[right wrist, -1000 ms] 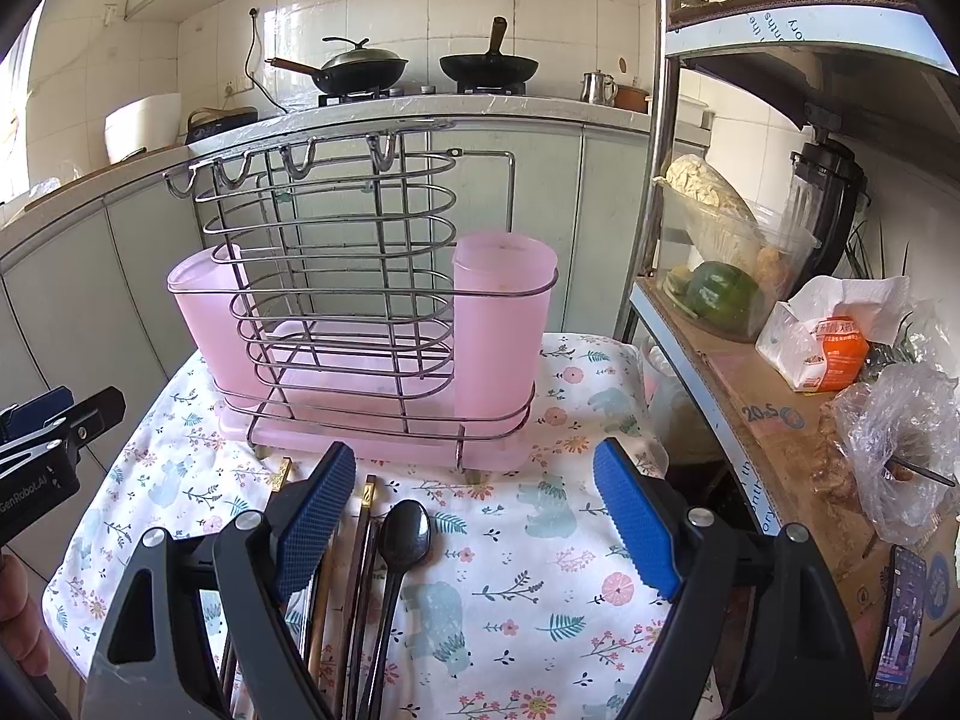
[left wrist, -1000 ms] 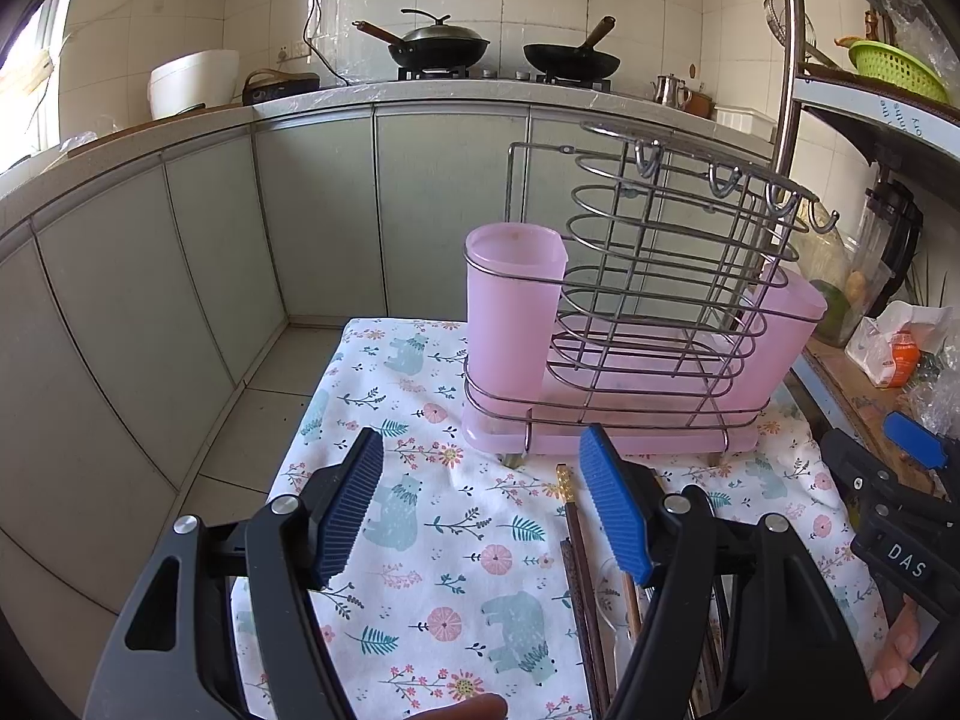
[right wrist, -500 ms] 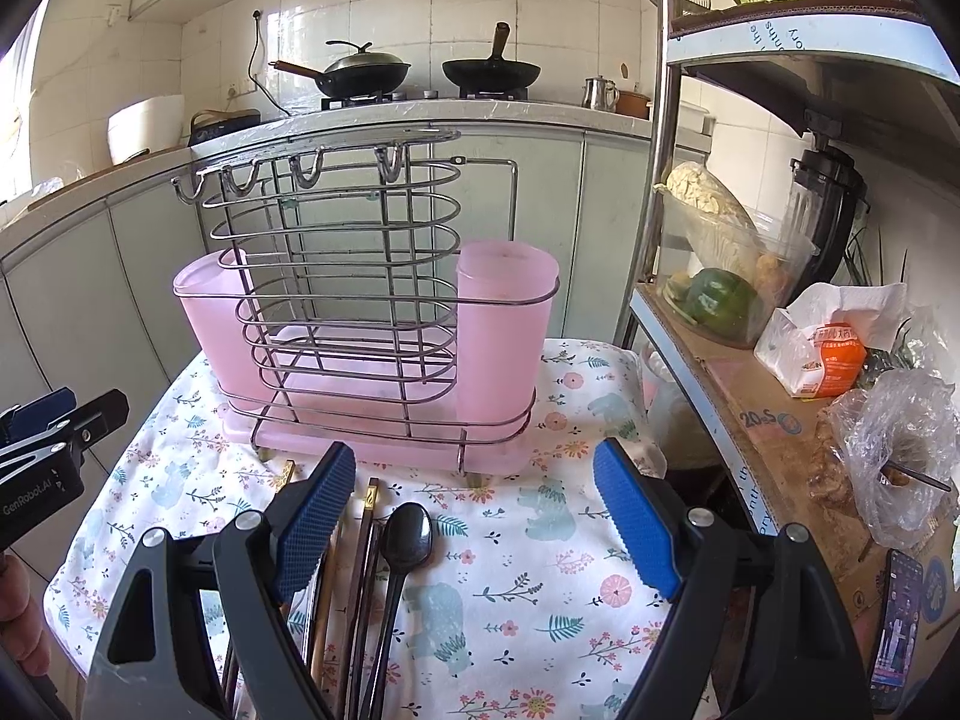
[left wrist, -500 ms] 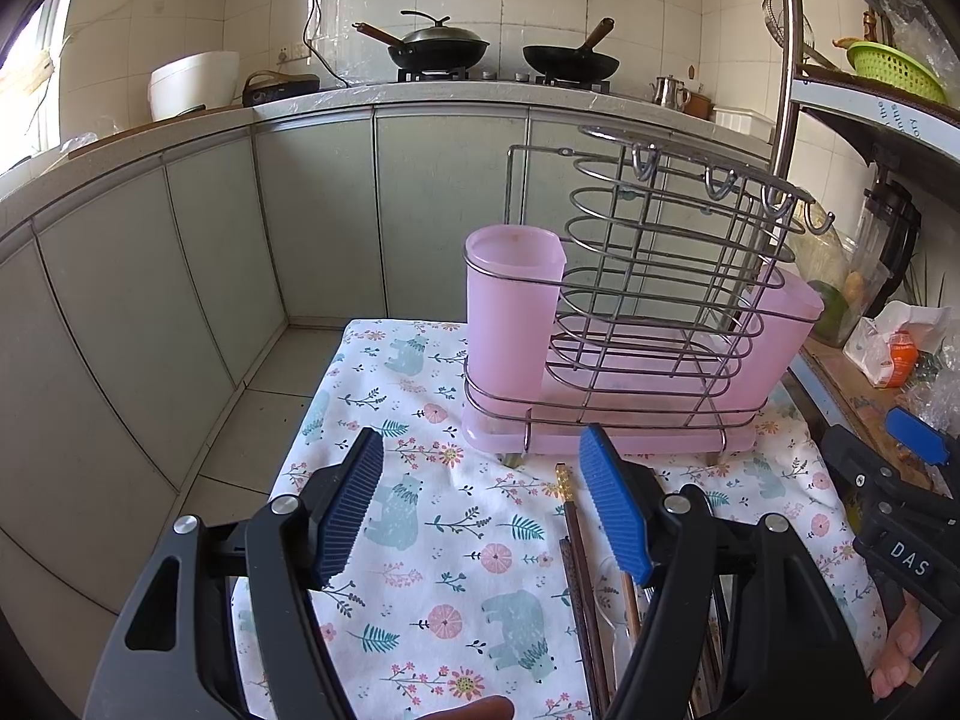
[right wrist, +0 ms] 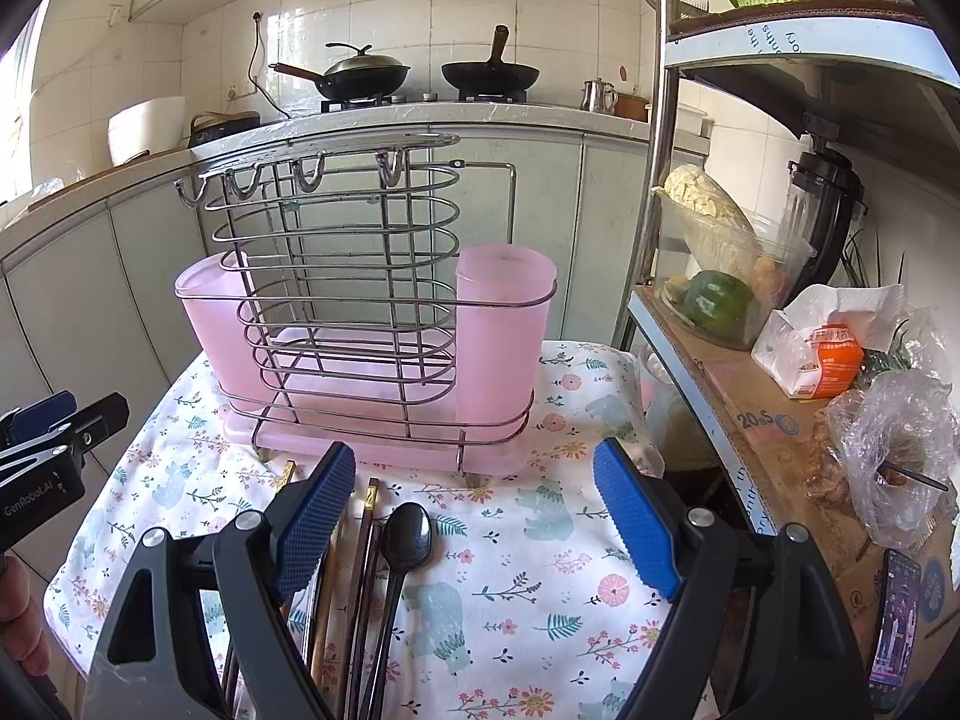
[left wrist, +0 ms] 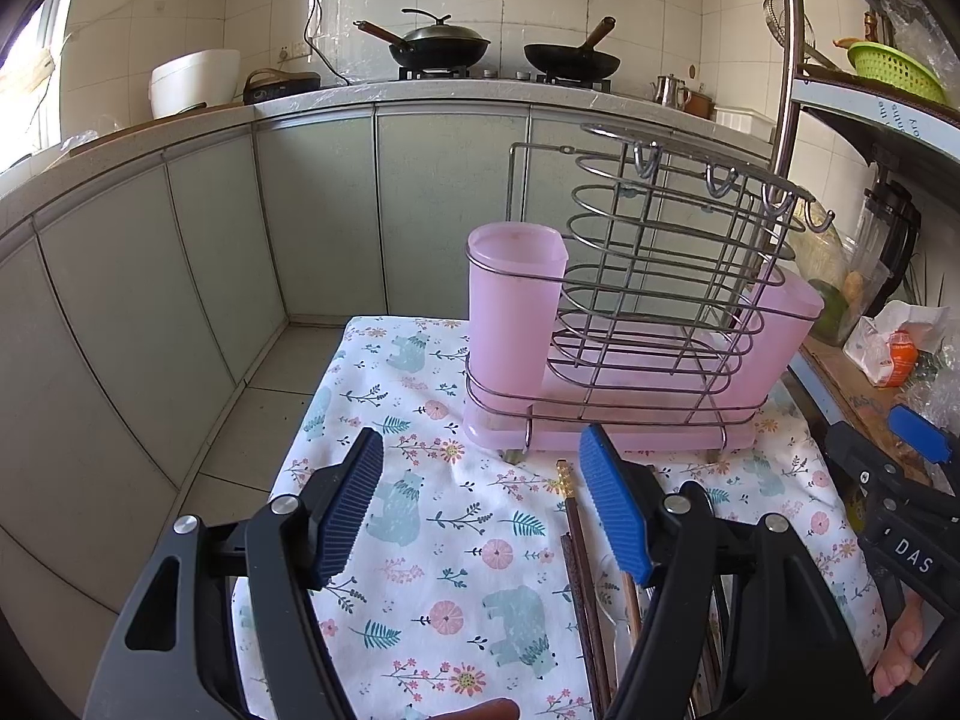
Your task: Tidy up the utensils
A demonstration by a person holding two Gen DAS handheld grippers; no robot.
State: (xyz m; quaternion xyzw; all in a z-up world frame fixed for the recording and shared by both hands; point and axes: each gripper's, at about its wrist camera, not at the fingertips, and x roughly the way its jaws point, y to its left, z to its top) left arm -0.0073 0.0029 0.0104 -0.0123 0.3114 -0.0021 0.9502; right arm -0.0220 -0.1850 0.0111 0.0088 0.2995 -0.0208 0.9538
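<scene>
Nearest camera, right tool (right wrist: 474, 516) hangs agape, nothing between pads — black spoon (right wrist: 403, 546) and chopsticks (right wrist: 366, 540) lie just below its left finger on floral cloth of desk (right wrist: 540, 600). Long axes run near-to-far, spoon bowl and chopstick tips pointing at rack. Left tool (left wrist: 480, 504) also spread wide, empty; same bundle sits under its right finger, so utensils lie between both tools — right one looks better lined up. Beyond, wire rack (right wrist: 360, 312) with pink cups (right wrist: 504, 330) stands upright, unfilled.
</scene>
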